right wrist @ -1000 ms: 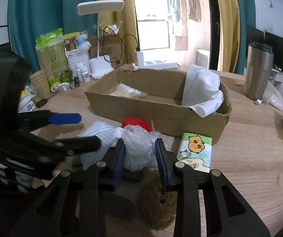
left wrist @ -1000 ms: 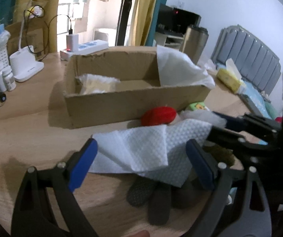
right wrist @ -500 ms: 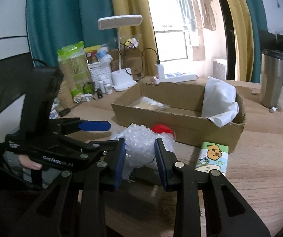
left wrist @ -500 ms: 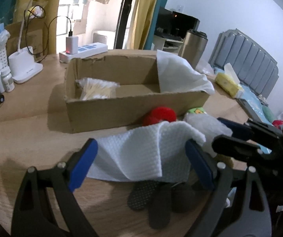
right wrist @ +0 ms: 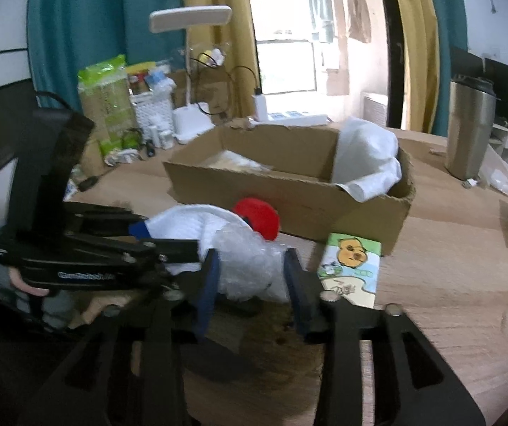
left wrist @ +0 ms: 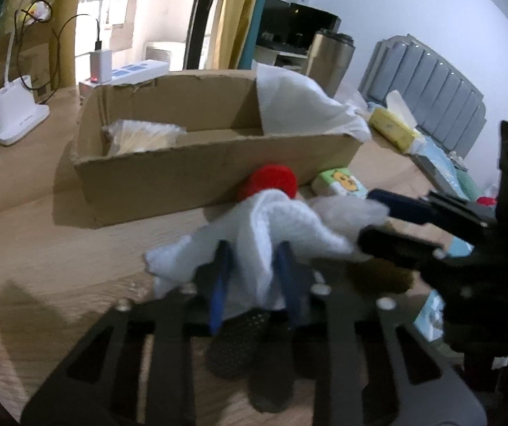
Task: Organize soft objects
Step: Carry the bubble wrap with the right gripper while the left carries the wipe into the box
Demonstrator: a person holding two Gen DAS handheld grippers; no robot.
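Note:
My left gripper (left wrist: 254, 273) is shut on a white paper towel (left wrist: 264, 227), bunched between its blue pads above the wooden table. My right gripper (right wrist: 250, 277) is shut on a wad of clear bubble wrap (right wrist: 250, 266), which also shows in the left wrist view (left wrist: 346, 213). The two grippers are close together, right beside left. A long cardboard box (left wrist: 197, 163) lies behind them, holding a pale plastic bag (left wrist: 144, 136) at its left end and a white cloth (left wrist: 300, 106) at its right. A red soft ball (left wrist: 271, 183) lies against the box front.
A small tissue pack with a cartoon bear (right wrist: 351, 269) lies right of my right gripper. A dark dotted glove (left wrist: 239, 337) and a brown fuzzy thing (right wrist: 271, 337) lie on the table under the grippers. A steel tumbler (right wrist: 470, 127), desk lamp (right wrist: 190, 71) and clutter stand behind.
My left gripper has closed on the paper towel and bunched it up. My right gripper still holds the bubble wrap and has come down lower beside the left.

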